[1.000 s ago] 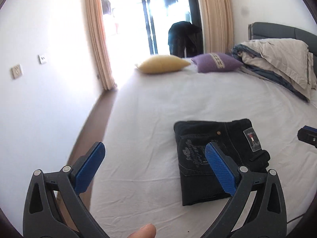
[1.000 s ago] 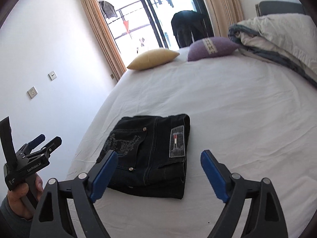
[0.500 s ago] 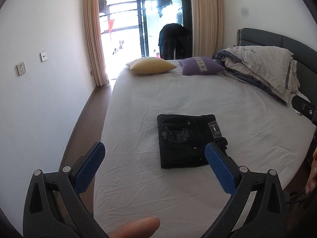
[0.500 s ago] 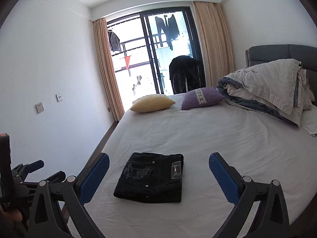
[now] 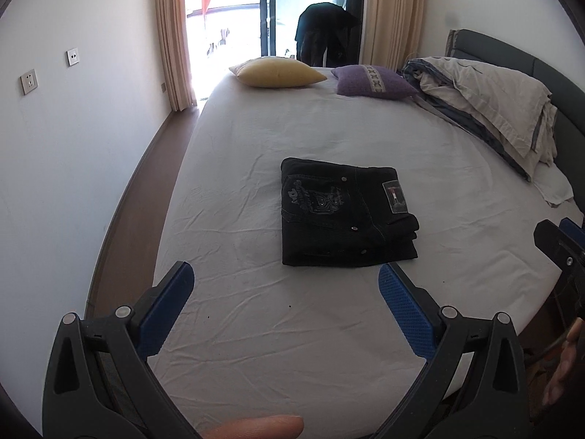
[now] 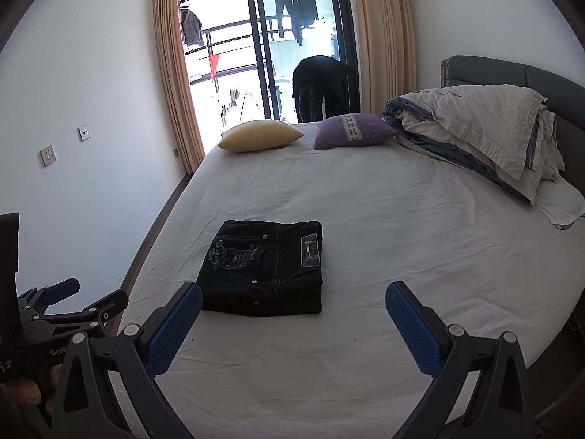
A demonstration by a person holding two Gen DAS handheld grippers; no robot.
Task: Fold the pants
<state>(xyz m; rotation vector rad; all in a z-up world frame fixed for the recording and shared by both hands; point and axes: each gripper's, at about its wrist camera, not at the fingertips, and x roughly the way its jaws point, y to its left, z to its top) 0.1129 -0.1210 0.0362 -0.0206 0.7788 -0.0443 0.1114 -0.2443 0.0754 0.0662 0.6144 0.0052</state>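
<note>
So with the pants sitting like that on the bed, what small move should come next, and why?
Probably none on the cloth: just lower both tools and stop. The pants lie in a compact, squared stack on the bed, with no leg trailing loose. The left gripper and the right gripper are both open, empty and clear of the fabric, so the fold looks finished.

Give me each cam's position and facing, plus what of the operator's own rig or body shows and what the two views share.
Left wrist: on the left gripper, open, looking along the bed toward the balcony door; a fingertip at the bottom edge, the right gripper at far right.
Right wrist: on the right gripper, open, facing the same way from further right; the left gripper and its hand at lower left.
Shared: folded black pants, yellow pillow, purple pillow, bunched duvet.
</note>
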